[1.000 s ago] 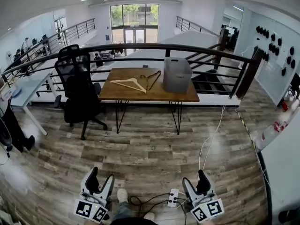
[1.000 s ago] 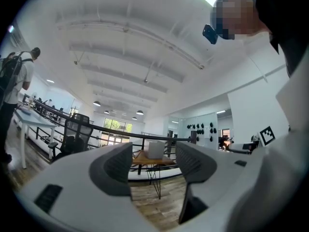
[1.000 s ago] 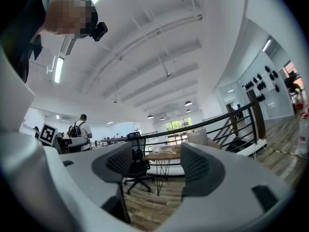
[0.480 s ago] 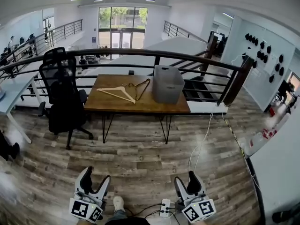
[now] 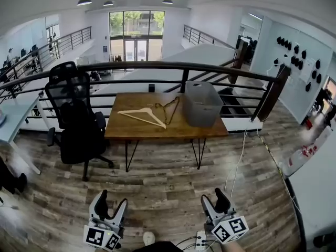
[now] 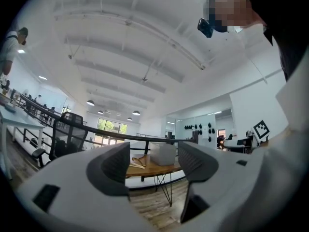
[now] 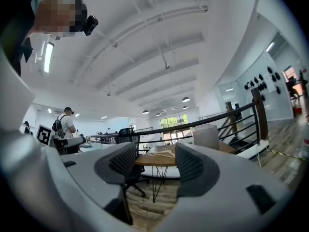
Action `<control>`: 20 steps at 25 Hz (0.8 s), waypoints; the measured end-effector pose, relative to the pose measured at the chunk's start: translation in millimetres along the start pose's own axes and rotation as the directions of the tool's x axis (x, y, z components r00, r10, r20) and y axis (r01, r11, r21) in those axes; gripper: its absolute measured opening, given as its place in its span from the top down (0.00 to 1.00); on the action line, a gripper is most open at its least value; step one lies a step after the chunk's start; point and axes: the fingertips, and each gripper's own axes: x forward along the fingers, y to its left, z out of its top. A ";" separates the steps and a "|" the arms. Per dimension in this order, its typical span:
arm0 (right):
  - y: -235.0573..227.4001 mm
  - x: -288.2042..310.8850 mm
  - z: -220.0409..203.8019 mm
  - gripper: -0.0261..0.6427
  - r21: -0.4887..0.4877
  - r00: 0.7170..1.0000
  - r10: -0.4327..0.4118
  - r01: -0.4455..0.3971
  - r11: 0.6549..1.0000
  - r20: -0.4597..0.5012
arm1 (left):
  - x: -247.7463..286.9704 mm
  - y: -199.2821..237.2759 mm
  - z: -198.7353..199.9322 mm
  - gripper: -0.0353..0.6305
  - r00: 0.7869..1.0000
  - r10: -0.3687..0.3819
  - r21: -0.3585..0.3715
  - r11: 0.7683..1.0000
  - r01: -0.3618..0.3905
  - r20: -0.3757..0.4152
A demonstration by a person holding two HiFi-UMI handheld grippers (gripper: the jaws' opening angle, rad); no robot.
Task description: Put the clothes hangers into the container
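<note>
1. The pale grey plastic left gripper [image 5: 111, 199], at the lower left of the head view, carries a cube with black-and-white square markers [image 5: 101, 237] at its rear.
2. The matching right gripper [image 5: 211, 195], at the lower right, has its own marker cube [image 5: 230, 229]. Its jaws have just been closing slightly, with nothing between them.
3. The jaw pads [image 6: 116, 164] are dark grey and ribbed.
4. The person wears a dark top [image 6: 285, 23], a small black head-mounted camera [image 6: 205, 27] and a light shoe [image 5: 148, 238].

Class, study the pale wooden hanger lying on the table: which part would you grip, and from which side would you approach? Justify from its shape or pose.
Probably the long lower bar of the wooden hanger, from above, over the near edge of the table. It lies flat with that bar towards the near edge, and the dark hanger crowds its peak.
</note>
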 end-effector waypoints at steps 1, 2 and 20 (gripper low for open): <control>5.0 8.8 -2.0 0.59 -0.004 1.000 0.004 -0.004 1.000 -0.009 | -0.2 10.2 -0.4 0.50 1.000 0.003 -0.006 1.000 -0.003 -0.002; 9.6 16.6 -4.2 0.59 -0.008 1.000 0.008 -0.008 1.000 -0.017 | -0.6 19.1 -1.2 0.50 1.000 0.005 -0.012 1.000 -0.005 -0.003; 13.8 97.2 -38.6 0.63 0.007 0.990 0.057 -0.056 0.998 -0.131 | 38.8 82.3 -40.3 0.50 0.992 0.022 -0.058 0.998 -0.029 -0.128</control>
